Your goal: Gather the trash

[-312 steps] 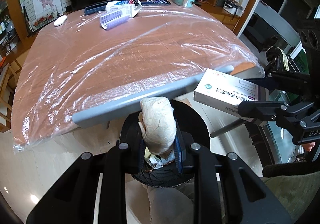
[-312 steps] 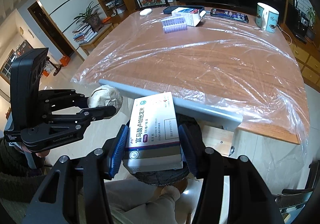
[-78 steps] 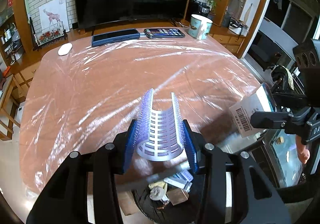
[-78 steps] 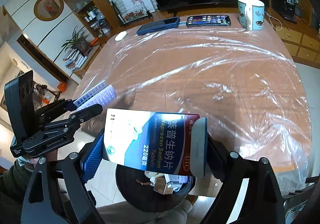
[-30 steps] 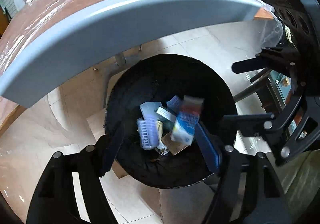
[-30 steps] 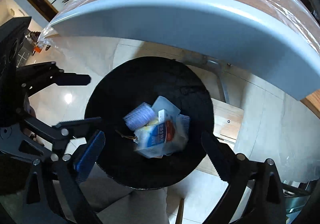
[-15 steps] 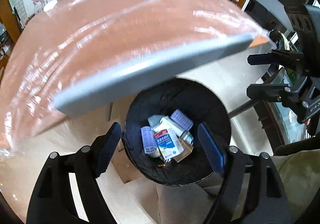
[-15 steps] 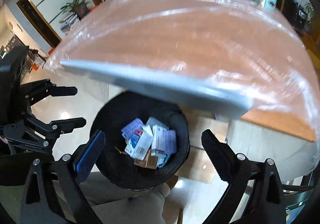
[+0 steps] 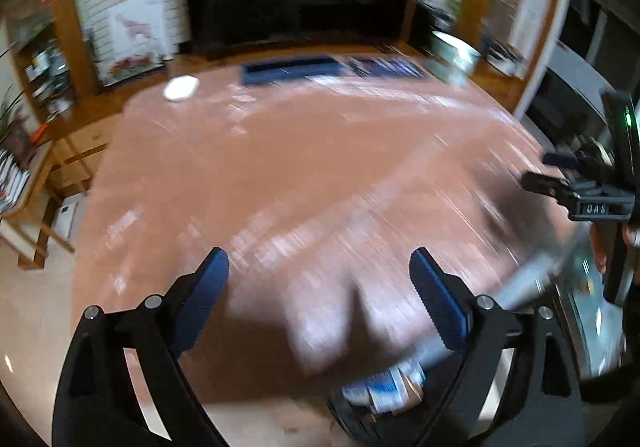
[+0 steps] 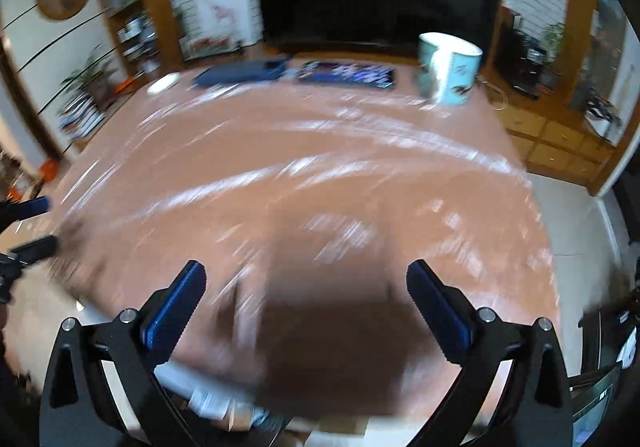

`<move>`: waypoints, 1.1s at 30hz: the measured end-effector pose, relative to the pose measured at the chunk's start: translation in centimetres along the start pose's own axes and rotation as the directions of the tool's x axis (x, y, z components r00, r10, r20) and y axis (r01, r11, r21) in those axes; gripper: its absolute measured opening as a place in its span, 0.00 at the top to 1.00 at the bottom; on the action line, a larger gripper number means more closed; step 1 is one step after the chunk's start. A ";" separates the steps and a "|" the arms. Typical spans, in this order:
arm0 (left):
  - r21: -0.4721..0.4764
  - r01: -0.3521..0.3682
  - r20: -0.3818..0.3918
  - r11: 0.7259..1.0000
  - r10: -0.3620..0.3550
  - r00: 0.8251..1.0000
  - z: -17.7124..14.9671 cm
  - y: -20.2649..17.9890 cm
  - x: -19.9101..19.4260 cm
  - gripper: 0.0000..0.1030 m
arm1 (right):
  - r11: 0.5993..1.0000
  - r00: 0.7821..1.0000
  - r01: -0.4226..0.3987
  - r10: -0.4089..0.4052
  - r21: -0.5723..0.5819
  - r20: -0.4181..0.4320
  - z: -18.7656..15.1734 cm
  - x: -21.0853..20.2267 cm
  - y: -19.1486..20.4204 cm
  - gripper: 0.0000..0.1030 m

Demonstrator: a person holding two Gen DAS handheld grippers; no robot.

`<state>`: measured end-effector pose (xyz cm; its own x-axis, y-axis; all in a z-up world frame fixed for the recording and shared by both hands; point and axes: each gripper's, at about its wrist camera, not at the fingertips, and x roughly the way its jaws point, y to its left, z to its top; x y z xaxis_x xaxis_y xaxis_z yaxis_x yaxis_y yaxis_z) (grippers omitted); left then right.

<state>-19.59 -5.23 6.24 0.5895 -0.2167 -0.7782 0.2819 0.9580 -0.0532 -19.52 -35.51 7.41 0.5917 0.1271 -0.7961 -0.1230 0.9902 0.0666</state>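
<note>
Both views are blurred. The left gripper (image 9: 318, 299) hangs over the near part of the table (image 9: 280, 175), its jaws opening with nothing between them. The right gripper (image 10: 306, 307) also hangs over the table's near part, fingers spread wide and empty. The trash (image 9: 384, 393) lies in the bin (image 9: 352, 419) below the table's near edge. At the table's far edge stand a mug (image 10: 448, 69), two phones (image 10: 346, 75) and a white mouse (image 9: 181, 88).

Both handheld grippers empty, jaws wide.
The black left gripper with blue pads (image 9: 318, 295) tilts downward, its jaws opening with nothing between; the matching black right gripper (image 10: 306, 299) is spread apart, gripping nothing.
</note>
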 end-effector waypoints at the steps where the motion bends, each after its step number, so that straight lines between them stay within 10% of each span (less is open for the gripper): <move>1: -0.030 -0.020 0.006 0.999 0.020 1.000 1.1 1.2 0.9 0.10 | 1.000 1.000 0.024 -0.024 0.010 0.000 0.8 0.9 -0.7 0.04; 16: -0.207 -0.164 -0.091 0.965 0.147 0.985 8.2 12.1 12.2 0.10 | 0.964 0.973 0.228 -0.219 0.137 -0.075 7.3 10.8 -8.7 0.04; 33: -0.150 -0.186 -0.076 0.971 0.177 0.981 8.5 11.5 14.2 0.01 | 0.959 0.976 0.218 -0.209 0.184 -0.063 8.0 11.9 -9.6 0.03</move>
<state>-1.51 1.07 -0.09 0.5710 -0.0290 -0.8204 0.0501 0.9987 -0.0005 -4.93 -43.01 2.14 0.5529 -0.0871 -0.8287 0.1572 0.9876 0.0011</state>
